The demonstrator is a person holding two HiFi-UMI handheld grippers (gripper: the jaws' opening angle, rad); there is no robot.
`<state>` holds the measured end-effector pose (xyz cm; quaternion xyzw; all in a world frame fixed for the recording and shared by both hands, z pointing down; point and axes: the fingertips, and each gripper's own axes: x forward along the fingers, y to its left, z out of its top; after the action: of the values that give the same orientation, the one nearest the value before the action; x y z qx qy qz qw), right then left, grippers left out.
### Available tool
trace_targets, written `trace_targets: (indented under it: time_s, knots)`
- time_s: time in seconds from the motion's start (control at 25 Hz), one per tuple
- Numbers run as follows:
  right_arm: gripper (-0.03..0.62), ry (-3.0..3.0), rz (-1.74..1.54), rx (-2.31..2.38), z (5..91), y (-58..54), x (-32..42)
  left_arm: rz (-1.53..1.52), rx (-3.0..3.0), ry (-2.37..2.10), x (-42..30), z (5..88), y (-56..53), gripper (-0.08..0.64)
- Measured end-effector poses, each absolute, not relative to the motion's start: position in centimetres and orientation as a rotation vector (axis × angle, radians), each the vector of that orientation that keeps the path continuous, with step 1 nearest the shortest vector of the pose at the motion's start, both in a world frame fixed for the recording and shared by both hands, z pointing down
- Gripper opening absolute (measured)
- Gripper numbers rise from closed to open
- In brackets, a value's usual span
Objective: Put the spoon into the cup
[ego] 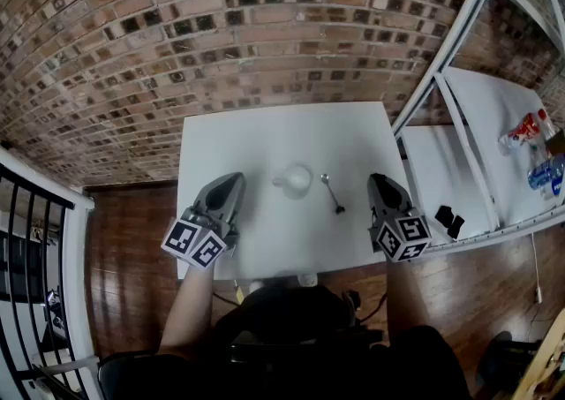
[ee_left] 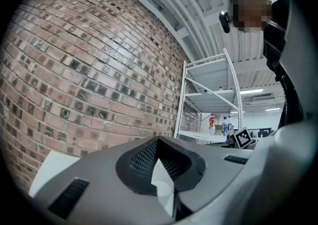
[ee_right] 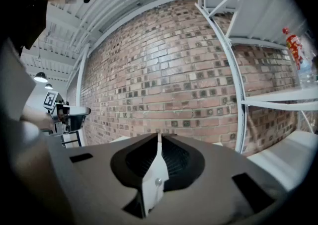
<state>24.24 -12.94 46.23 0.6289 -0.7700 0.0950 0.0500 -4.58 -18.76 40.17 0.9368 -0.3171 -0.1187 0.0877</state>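
A white table (ego: 265,138) stands against a brick wall (ego: 221,27), and the white cup (ego: 297,179) sits upright at about its middle, with the handle turned toward the left edge. The spoon (ego: 333,194) lies flat on the tabletop just to the right of the cup and apart from it. Its bowl points toward the far edge and its dark handle slants back toward the near right corner. Nothing touches either one. The left gripper (ego: 235,181) is held over the left half of the table, its tips aimed toward the cup but well short of it. Its own view shows the jaws clenched tip to tip with nothing between them. The right gripper (ego: 377,182) is held by the right edge, to the right of the spoon and clear of it. Its jaws are likewise pressed together and empty. A white shelf rack (ego: 494,107) stands past the right edge of the table, with a few bottles (ego: 530,129) on it.
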Motion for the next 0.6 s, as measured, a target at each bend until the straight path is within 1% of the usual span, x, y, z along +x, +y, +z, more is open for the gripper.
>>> trace_targets:
  time_s: [0.12,0.32,0.36,0.4,0.56,0.6]
  knots:
    - [0.067,-2.300,0.355,1.875,49.5,-13.6,24.0,-0.330,2.760,-0.947,-4.1,41.3,-19.3,0.003]
    - [0.069,-2.230,0.419,1.806,54.1,-14.2,23.7,-0.295,2.731,-0.946,-3.5,42.9,-19.9,0.003]
    - [0.081,-2.212,0.436,1.768,55.4,-14.2,23.5,-0.282,2.720,-0.953,-3.7,43.4,-19.8,0.003]
    - [0.110,-2.192,0.453,1.728,56.7,-14.1,23.2,-0.267,2.708,-0.960,-3.9,44.0,-19.7,0.003]
    - [0.120,-2.100,0.497,1.590,61.7,-13.7,22.6,-0.208,2.674,-0.979,-4.5,45.8,-19.3,0.003]
    - [0.138,-2.079,0.509,1.561,63.0,-13.6,22.5,-0.194,2.670,-0.983,-4.7,46.1,-19.2,0.003]
